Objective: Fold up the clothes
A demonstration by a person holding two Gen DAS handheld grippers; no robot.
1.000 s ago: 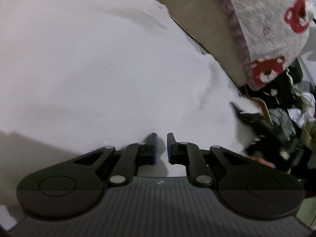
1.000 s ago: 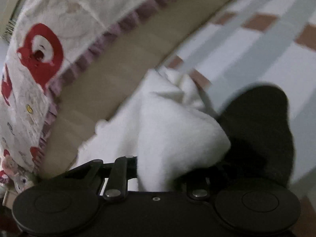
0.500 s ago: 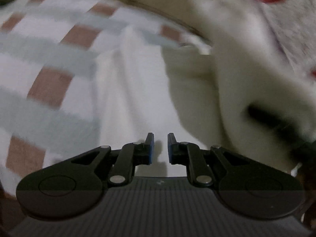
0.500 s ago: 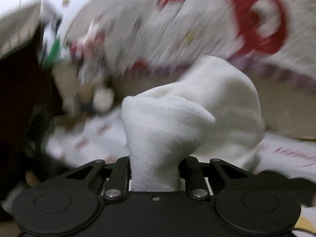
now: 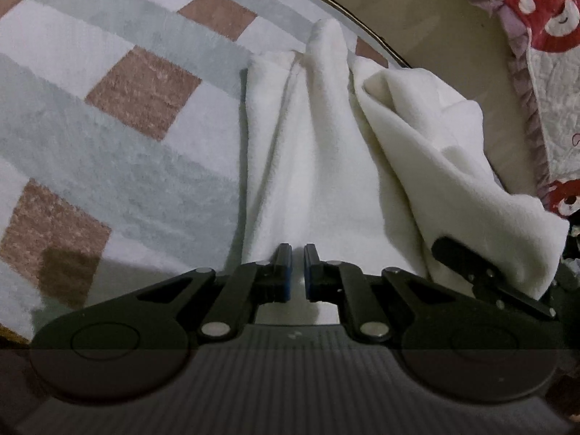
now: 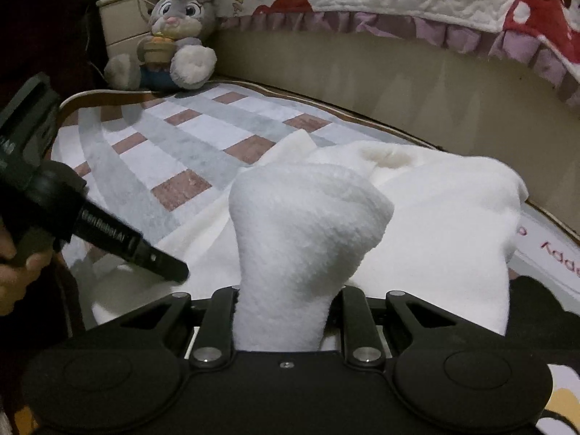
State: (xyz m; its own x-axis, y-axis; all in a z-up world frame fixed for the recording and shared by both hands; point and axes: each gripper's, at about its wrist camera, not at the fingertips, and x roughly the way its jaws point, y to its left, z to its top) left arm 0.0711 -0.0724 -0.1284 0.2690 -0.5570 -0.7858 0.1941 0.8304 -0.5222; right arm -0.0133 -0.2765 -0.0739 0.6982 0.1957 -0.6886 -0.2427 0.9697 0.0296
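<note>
On the left, the checked blanket [image 5: 108, 116] of grey, white and brown squares covers the bed, and the left gripper [image 5: 296, 272] hangs low over the near edge of the white fleece garment [image 5: 326, 166], its jaws drawn to a narrow slit with nothing between them. That garment lies across the blanket in long lengthwise creases, its far end bunched into a peak close to the bed's padded side [image 5: 453, 36]. Further right, a thick flap of it is lifted off the bed and doubled over, and the right gripper [image 6: 286, 311] has a fat wad of that flap clamped in its jaws; from the right wrist view the fleece bulges up out of the grip like a knob. A stuffed rabbit [image 6: 174, 36] sits at the far corner.

Judged from this, a fold is in hand: the right side is being carried across the flat part. The next move calls for laying that flap down evenly, with the left gripper pinning or smoothing the near edge so it doesn't drag.

The cloth looks soft, plush and thick, cream-white, apt to slump rather than crease sharply
</note>
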